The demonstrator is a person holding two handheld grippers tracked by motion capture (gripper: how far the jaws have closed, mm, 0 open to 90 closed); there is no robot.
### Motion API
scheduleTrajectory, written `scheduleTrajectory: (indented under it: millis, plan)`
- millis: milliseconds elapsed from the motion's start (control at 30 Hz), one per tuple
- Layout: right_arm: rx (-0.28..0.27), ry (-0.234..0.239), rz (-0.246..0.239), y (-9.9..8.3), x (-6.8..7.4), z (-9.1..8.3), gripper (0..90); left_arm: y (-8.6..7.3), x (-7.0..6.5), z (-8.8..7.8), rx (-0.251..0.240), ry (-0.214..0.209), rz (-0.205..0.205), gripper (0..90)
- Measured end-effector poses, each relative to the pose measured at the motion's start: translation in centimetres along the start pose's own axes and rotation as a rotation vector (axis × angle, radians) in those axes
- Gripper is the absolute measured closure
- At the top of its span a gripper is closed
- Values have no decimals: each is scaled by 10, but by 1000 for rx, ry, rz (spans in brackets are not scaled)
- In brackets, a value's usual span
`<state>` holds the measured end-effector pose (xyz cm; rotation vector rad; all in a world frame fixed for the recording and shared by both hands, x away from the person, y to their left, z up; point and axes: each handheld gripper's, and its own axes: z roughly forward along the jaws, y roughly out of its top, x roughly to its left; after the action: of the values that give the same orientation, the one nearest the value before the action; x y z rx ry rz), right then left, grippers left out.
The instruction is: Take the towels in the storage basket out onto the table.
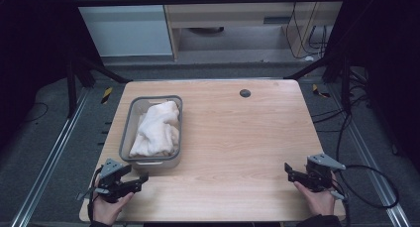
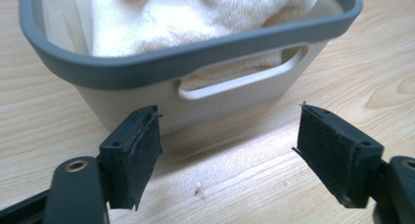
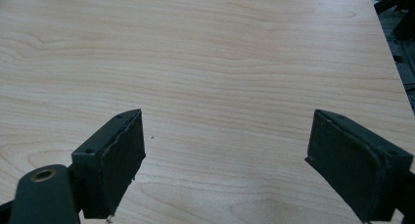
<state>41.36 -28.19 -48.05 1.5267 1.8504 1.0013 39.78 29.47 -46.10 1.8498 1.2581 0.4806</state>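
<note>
Towel [image 1: 156,129], cream-white and crumpled, sits heaped inside the grey-rimmed basin [image 1: 128,122] on the left half of the worktop [image 1: 237,138], and it fills most of that tub. Just nearer than the basin's near end, the left hand-held gripper [image 1: 130,180] hovers at the near-left corner, a hand [image 1: 106,207] wrapped around it, jaws spread wide and holding nothing. From the left gripper view we're looking straight at the basin [image 2: 147,70]: its pale end wall with a slotted handle faces the jaws, the towel [image 2: 195,13] bulges above the dark rim, and the left hand-held gripper [image 2: 227,145] stands apart from the wall, not touching it.

Over on the near-right, the right hand-held gripper [image 1: 292,173] is well apart from the basin, also released, jaws gaping over bare wood. The right gripper view confirms it: right hand-held gripper [image 3: 225,160] wide open above the grain of the worktop [image 3: 205,53].

The worktop is light wood with rounded corners and a small dark round cap [image 1: 244,93] near its far edge. Beyond it, grey floor [image 1: 44,138], black frame bars, cables on the right, and pale cabinets at the far wall.
</note>
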Motion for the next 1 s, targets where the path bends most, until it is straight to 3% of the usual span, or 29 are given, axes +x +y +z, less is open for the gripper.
scheduleTrajectory:
  millis: [200,367,600,1000]
  plan:
    - [5,8,4,-1,1,1,148,3,-1,-7,-27,-4,-20,248]
    - [7,1,0,0,1,0,149,6,-2,-10,-36,-2,-8,252]
    - [18,-6,-17,-1,2,1,146,21,0,-21,-91,-9,-2,247]
    - [20,-12,-28,-3,3,2,148,42,4,-27,-86,-29,-8,234]
